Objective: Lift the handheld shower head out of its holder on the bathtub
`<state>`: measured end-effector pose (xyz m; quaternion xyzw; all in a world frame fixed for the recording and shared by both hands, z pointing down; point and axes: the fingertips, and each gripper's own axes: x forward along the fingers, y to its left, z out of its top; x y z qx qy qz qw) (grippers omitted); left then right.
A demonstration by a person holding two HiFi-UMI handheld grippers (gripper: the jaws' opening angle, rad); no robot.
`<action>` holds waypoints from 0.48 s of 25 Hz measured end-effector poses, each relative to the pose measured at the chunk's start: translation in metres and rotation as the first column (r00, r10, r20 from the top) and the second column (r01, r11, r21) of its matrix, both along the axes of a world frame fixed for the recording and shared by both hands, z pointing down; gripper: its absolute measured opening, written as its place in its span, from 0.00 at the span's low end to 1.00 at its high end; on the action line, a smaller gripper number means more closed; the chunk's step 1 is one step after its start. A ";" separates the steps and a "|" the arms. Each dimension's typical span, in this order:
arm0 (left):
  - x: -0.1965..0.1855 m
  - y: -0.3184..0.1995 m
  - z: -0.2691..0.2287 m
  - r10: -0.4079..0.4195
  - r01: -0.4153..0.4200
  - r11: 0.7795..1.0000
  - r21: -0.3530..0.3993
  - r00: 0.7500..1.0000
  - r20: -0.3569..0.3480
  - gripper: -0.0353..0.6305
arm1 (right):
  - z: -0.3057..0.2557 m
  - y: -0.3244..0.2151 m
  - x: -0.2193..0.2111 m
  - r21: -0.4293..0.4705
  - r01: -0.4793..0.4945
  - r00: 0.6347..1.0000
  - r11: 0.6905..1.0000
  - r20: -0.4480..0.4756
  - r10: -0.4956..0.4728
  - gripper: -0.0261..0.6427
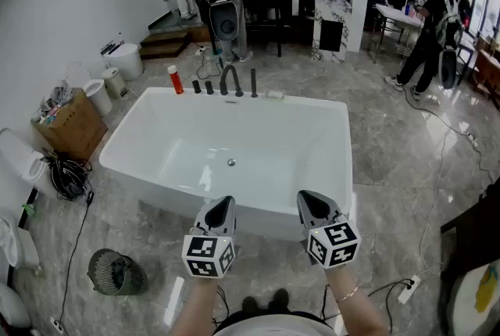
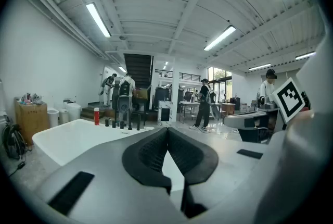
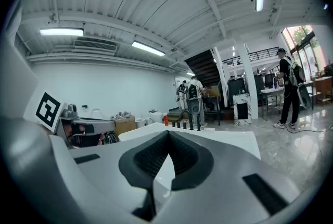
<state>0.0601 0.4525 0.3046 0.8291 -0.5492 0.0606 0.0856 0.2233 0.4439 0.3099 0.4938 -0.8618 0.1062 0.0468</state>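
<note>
2 hand-held grippers are being held side by side over the near rim of the white bathtub [image 1: 156, 194]. The left hand-held gripper [image 1: 223, 203] is being held shut. Its 2 dark jaws are being pressed together at the tips, and nothing is being held between them. The right hand-held gripper [image 1: 307, 198] is being held shut in the same way, with nothing between its jaws. Both are being pointed forward and a little down, across the tub.

The handheld shower head [image 1: 253, 83] is being seen far ahead of both hand-held grippers, on the far rim of the bathtub and well apart from them. It is standing upright like a thin black stick in its holder [image 1: 253, 95], and it is not being touched by either hand-held gripper.

More things are being seen in a row on that far rim, on the side nearer the left hand-held gripper. A curved black tap [image 1: 230, 80] is standing just beside the shower head. Next to the tap, 2 short black knobs [image 1: 202, 87] are being seen, and a red bottle [image 1: 175, 80] is standing at the end of the row.

A brown box [image 1: 70, 123] is sitting on the floor far ahead and to the left of the left hand-held gripper, beside the tub. A round fan [image 1: 116, 272] is lying on the floor, down and to the left of that same hand-held gripper. A person in dark clothes [image 1: 426, 37] is standing far ahead and to the right of the right hand-held gripper, behind the tub.
</note>
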 end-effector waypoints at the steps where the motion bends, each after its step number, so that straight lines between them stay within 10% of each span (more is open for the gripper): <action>1: 0.001 -0.001 -0.002 0.001 -0.001 1.000 0.003 1.000 0.003 0.08 | -0.001 0.000 0.002 0.001 -0.001 1.000 1.000 0.003 0.001 0.05; 12: 0.013 0.007 0.004 -0.033 0.033 0.999 -0.011 0.999 -0.004 0.08 | 0.006 0.014 0.025 -0.004 0.020 0.999 1.000 0.028 -0.020 0.05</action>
